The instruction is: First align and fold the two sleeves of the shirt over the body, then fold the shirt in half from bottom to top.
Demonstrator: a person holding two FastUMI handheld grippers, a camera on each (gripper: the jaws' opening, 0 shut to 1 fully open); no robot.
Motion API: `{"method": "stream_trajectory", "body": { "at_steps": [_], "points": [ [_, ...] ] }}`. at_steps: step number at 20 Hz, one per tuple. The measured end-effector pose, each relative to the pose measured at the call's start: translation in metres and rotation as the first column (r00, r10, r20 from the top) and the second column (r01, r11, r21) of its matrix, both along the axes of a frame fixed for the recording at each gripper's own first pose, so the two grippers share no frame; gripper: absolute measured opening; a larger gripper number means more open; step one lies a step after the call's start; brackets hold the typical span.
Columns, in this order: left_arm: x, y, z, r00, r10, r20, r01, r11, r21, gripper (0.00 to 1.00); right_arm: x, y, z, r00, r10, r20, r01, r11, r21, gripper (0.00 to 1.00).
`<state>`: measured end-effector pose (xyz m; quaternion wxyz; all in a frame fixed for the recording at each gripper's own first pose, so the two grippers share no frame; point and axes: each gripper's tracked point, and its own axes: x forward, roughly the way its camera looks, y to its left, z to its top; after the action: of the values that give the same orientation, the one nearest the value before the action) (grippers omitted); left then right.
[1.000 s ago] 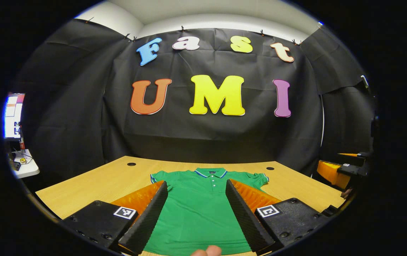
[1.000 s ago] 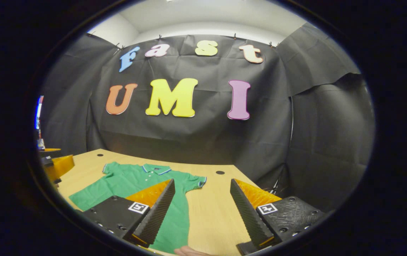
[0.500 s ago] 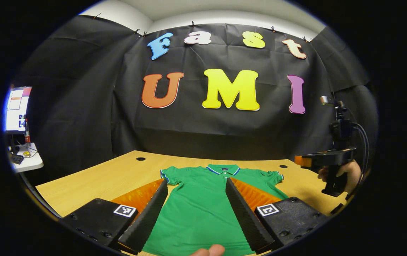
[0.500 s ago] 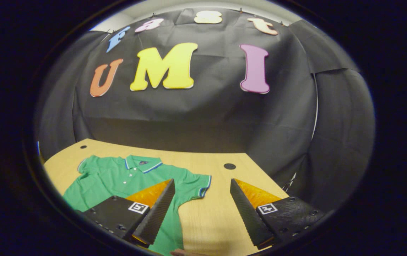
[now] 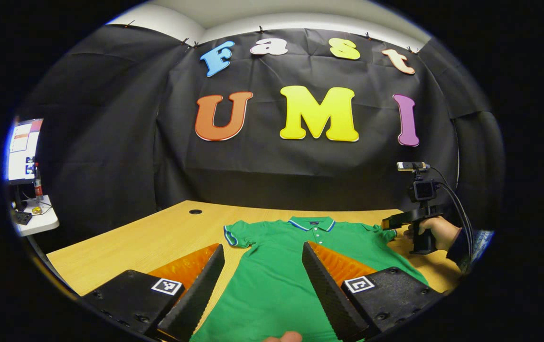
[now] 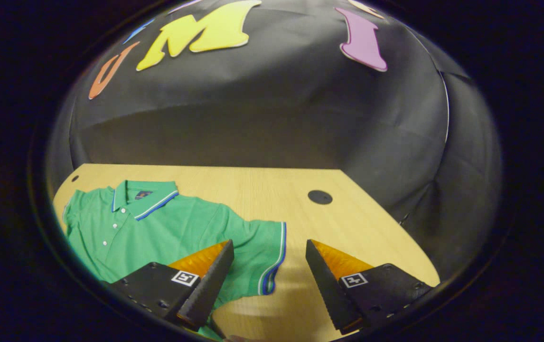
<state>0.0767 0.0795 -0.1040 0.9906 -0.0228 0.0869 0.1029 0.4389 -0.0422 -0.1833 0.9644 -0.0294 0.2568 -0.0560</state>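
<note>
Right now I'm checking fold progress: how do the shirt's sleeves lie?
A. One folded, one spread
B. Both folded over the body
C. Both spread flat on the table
C: the green polo shirt lies spread, and the sleeve between the right hand-held gripper's open fingers is unfolded.

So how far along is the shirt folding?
Nothing is folded yet: the shirt lies flat on the table, both sleeves spread out. In hand: the right claw, open, sits over the cuff of one sleeve; the left claw is open above the body. Left: both sleeve folds, then bottom to top.
</note>
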Motion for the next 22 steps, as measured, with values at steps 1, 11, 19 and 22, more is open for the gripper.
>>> {"method": "stream_trajectory", "body": {
  "at_steps": [1,11,19,22],
  "points": [
    [0.002,0.003,-0.006,1.0,0.006,-0.017,-0.006,1.0,-0.011,1.0,0.002,-0.004,-0.007,0.999,-0.021,-0.024,0.022,1.0,0.02,0.93],
    [0.005,0.016,-0.03,0.994,0.047,-0.102,-0.05,0.998,-0.026,1.0,-0.001,0.003,-0.002,0.996,0.051,-0.068,-0.05,0.999,0.022,0.11],
    [0.003,0.019,-0.026,0.994,0.057,-0.097,-0.06,0.998,-0.035,1.0,-0.01,0.033,0.039,0.991,0.136,0.007,-0.135,0.988,-0.076,0.0],
    [0.001,0.022,-0.021,0.994,0.064,-0.086,-0.067,0.997,-0.034,1.0,-0.014,0.024,0.027,0.995,0.094,-0.041,-0.095,0.995,-0.01,0.15]
  ]
}}
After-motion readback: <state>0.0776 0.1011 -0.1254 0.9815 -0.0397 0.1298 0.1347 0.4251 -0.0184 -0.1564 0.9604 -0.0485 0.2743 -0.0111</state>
